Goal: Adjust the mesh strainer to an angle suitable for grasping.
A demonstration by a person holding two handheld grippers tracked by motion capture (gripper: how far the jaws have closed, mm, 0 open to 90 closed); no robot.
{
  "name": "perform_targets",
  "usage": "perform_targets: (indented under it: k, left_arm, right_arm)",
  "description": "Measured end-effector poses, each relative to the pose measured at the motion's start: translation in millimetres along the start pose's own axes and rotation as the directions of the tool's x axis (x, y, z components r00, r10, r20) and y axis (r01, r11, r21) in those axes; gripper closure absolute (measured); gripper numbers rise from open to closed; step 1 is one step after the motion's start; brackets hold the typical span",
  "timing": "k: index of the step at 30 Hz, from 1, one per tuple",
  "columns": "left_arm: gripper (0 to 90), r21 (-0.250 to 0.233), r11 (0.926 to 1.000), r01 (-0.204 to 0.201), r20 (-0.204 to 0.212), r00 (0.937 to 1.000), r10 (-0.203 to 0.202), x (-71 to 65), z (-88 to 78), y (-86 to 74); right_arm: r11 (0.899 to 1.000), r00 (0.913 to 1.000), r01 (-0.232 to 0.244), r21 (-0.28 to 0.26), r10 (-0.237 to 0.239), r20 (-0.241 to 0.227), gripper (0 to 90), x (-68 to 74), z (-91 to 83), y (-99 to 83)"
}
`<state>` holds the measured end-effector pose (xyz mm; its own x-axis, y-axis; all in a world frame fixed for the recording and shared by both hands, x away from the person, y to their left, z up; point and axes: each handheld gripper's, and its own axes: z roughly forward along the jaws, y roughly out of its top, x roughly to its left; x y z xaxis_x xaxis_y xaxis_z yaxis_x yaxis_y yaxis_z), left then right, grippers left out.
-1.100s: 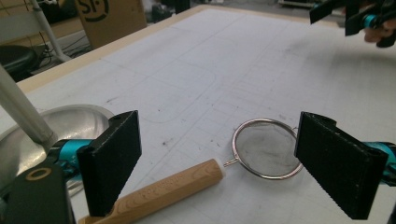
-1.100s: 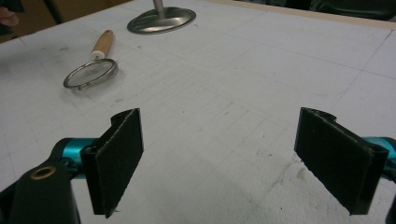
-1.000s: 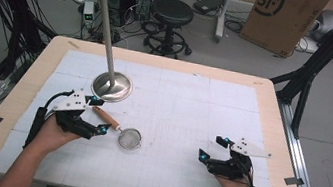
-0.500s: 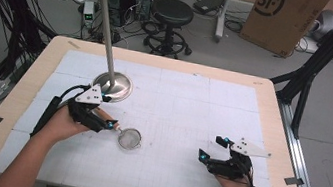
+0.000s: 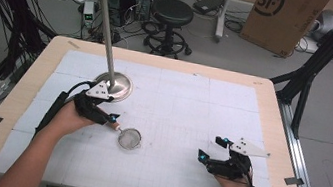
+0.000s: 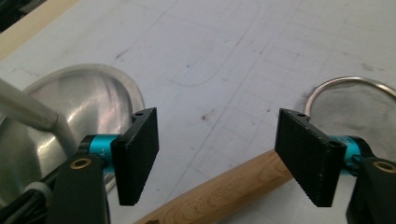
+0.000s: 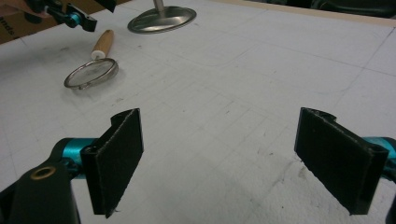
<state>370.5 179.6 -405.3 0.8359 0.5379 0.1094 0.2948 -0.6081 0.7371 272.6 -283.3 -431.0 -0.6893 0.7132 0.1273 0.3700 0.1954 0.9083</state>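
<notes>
Left tongs (image 6: 217,154), just closing but not yet pressing, straddle the strainer's wooden handle (image 6: 224,193), its faint stamp unreadable; right tongs (image 7: 233,158) gape over bare desk (image 7: 261,70); a cardboard box (image 5: 282,18) reads "SF"

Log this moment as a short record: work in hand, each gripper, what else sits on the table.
work in hand: picking up the strainer by its wooden handle
left gripper: over the handle, jaws just been closing, handle between them, pads not yet pressing
right gripper: open, nothing between the jaws, resting on the mat
other item: metal stand, round base beside the left gripper
</notes>
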Motion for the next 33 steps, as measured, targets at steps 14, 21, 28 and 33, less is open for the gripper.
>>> perform_targets:
  k: [14,21,28,33]
  left_arm:
    - [64.4,0.098,0.9935,0.059,-0.059,0.9969,-0.053,10.8,18.6,-11.9]
    - [80.5,0.131,0.9877,0.084,-0.056,0.9954,-0.078,10.4,20.6,-13.3]
    - [85.1,0.143,0.9851,0.096,-0.038,0.9951,-0.091,9.6,15.8,-13.6]
    - [85.1,0.151,0.9851,0.082,-0.018,0.9966,-0.08,5.6,11.3,-13.2]
  right_arm:
    - [1.0,1.0,-0.005,0.004,0.005,-0.004,14.5,-0.3,0.0,-0.8]
    - [1.0,0.9999,-0.009,0.001,0.009,-0.01,14.5,0.4,0.0,-0.6]
    - [1.0,0.9999,-0.011,0.0,0.011,-0.012,14.5,0.3,-0.2,-0.5]
    - [1.0,0.9998,-0.013,-0.001,0.013,-0.015,14.5,0.6,-0.1,-0.5]
